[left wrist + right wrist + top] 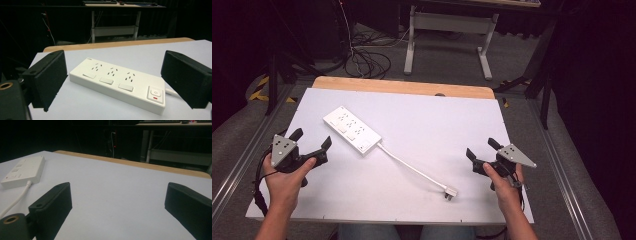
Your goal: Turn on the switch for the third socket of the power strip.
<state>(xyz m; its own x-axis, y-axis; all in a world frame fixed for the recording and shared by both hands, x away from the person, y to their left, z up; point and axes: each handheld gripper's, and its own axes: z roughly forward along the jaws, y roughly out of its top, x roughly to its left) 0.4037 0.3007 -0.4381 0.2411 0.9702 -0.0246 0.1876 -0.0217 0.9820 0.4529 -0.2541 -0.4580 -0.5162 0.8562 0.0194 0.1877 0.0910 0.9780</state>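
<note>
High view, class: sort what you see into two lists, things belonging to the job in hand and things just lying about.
Job in hand:
power strip
its cord and plug
left hand-held gripper, open
right hand-held gripper, open

Lying about:
white-legged desk behind
cables on the floor

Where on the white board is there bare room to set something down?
The widest bare patch on the white board lies between the cord and the right gripper, back to the wooden edge. A smaller patch lies along the near edge, left of the plug. It is crowded around the power strip by the left gripper.
</note>
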